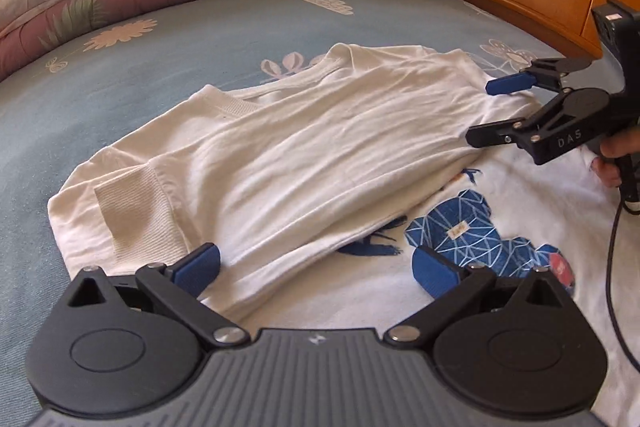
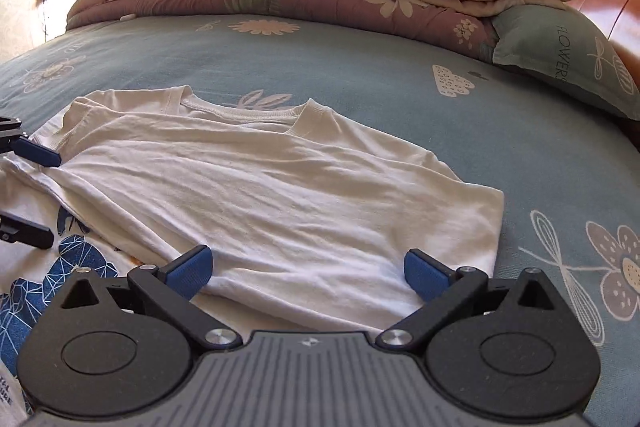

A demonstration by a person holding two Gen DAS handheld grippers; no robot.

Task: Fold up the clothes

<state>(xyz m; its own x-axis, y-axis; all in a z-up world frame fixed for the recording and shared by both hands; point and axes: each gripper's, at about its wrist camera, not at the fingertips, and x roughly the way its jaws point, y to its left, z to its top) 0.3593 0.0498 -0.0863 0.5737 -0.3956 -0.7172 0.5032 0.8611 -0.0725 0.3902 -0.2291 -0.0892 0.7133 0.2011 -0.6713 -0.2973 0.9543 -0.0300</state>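
My left gripper (image 1: 316, 269) hovers spread wide over the near edge of the white T-shirt (image 1: 304, 147), gripping nothing. The shirt lies on the blue bedsheet (image 1: 160, 67), one side folded across its bear print (image 1: 464, 239). My right gripper (image 2: 306, 269), also agape and empty, faces the folded flap's hem.

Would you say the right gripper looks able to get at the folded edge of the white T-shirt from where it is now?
Probably yes. The right gripper is open, its jaws either side of the T-shirt's near edge, and nothing lies between. The left gripper is off to the side, also open, so it does not block the way.
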